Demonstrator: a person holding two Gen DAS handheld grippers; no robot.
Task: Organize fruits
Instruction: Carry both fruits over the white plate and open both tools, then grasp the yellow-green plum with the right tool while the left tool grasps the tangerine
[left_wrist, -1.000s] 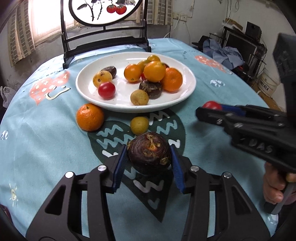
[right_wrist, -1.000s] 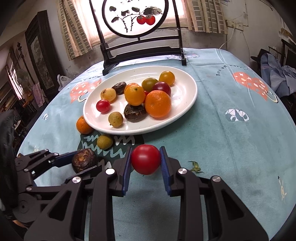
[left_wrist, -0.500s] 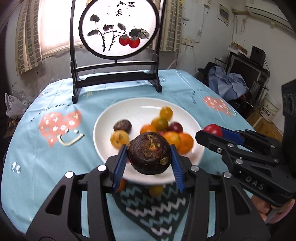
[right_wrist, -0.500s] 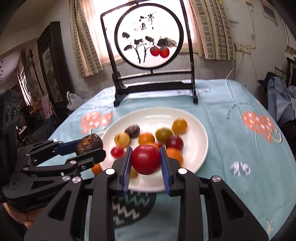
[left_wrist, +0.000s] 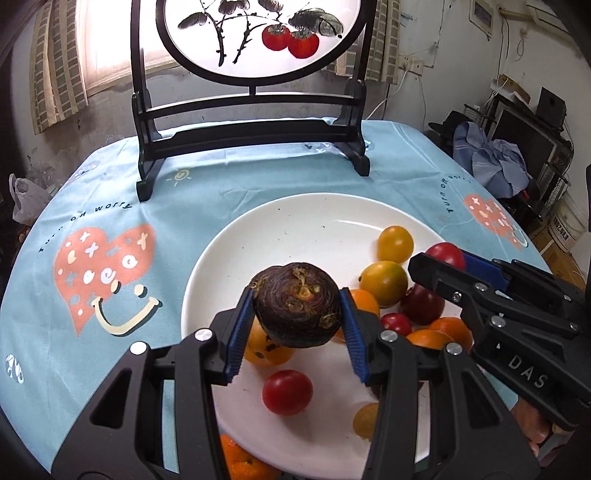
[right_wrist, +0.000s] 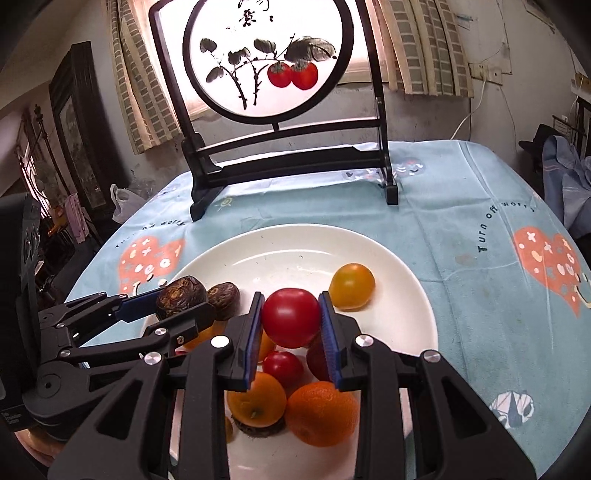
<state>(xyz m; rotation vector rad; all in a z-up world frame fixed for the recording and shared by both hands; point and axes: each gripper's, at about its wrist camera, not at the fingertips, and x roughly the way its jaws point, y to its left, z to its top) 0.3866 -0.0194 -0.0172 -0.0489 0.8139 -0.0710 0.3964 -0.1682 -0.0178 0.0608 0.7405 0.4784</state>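
My left gripper (left_wrist: 295, 317) is shut on a dark brown water chestnut (left_wrist: 297, 304) and holds it above the white plate (left_wrist: 295, 225). My right gripper (right_wrist: 291, 321) is shut on a red tomato (right_wrist: 291, 317), also above the plate (right_wrist: 295, 243). The plate holds several fruits: oranges (right_wrist: 321, 413), red tomatoes (left_wrist: 287, 392), yellow tomatoes (right_wrist: 351, 286) and another water chestnut (right_wrist: 223, 294). In the left wrist view the right gripper (left_wrist: 448, 260) stands at the right with its tomato (left_wrist: 445, 254). In the right wrist view the left gripper (right_wrist: 173, 301) stands at the left.
A black wooden stand (left_wrist: 251, 129) with a round painted screen stands at the back of the blue tablecloth (left_wrist: 92, 221). An orange (left_wrist: 240, 461) lies on the cloth by the plate's near edge. Clothes and shelves are off the table at the right.
Both grippers have moved forward with their fruits, from the table in front of the plate to over the plate. Both stay shut on their fruits.
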